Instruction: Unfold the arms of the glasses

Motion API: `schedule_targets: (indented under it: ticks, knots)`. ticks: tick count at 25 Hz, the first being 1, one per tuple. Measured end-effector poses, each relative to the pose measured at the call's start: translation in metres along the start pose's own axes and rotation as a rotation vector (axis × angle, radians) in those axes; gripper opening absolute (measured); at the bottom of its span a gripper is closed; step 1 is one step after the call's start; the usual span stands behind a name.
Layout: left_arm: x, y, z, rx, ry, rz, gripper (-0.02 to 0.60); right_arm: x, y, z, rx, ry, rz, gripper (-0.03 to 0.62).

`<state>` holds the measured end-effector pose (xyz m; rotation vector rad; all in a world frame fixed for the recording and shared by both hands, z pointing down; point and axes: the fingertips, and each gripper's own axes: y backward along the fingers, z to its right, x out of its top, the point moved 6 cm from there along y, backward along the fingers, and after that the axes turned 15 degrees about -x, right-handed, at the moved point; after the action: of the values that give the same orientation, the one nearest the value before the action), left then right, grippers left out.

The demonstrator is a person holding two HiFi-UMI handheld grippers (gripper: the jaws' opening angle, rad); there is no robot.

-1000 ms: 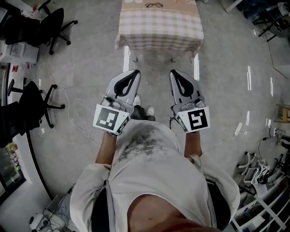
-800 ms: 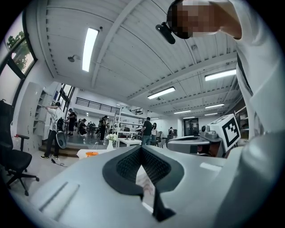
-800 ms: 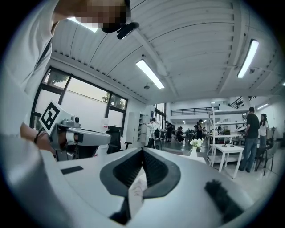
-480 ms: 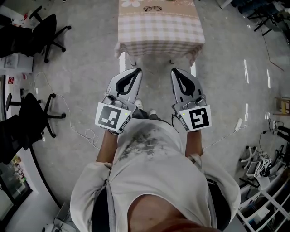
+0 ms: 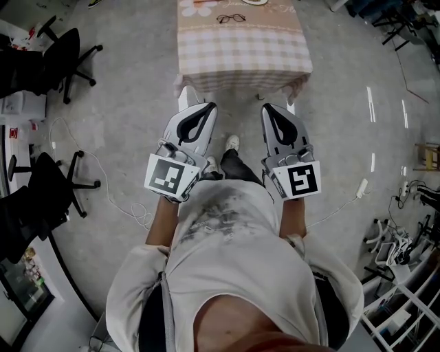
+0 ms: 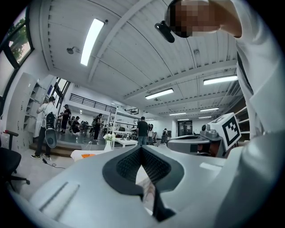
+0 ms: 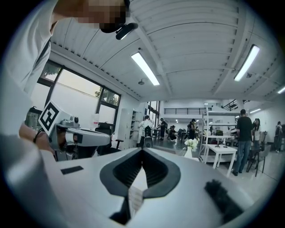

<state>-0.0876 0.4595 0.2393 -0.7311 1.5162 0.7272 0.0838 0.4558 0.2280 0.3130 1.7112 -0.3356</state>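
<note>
The glasses (image 5: 231, 18), thin dark frames, lie on the far part of a table with a checked cloth (image 5: 244, 55) at the top of the head view. Both grippers are held level in front of the person's chest, well short of the table, and hold nothing. My left gripper (image 5: 208, 108) has its jaws together at the tip, and so has my right gripper (image 5: 267, 108). In the left gripper view the shut left gripper (image 6: 141, 148) points into a large hall. The right gripper view shows the same of the right gripper (image 7: 142, 150). The glasses are in neither gripper view.
Black office chairs (image 5: 67, 47) stand at the left, another chair (image 5: 56, 180) lower down. A cable (image 5: 124, 201) runs across the grey floor. Racks and gear crowd the lower right. The person's shoe (image 5: 232, 143) is between the grippers. Several people stand far off in the hall.
The table and the glasses have slid down the head view, closer to the grippers. Both grippers keep the same shut pose before the chest. A foot has stepped forward.
</note>
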Motion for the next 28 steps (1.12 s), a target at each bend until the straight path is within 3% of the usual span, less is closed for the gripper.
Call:
schedule_targets:
  ticks: [9,18,28]
  knots:
    - [-0.005,-0.046,-0.037,0.012,0.009,-0.021,0.009,-0.012,-0.056,0.03,0.034,-0.018,0.001,0.015]
    - [-0.006,-0.09,-0.063,0.002,0.051,0.013,0.009,-0.021,-0.1,0.061,0.087,-0.039,0.002,0.015]
    - [0.002,-0.122,-0.072,0.043,0.001,-0.015,0.009,-0.021,-0.119,0.086,0.138,-0.066,0.011,0.015]
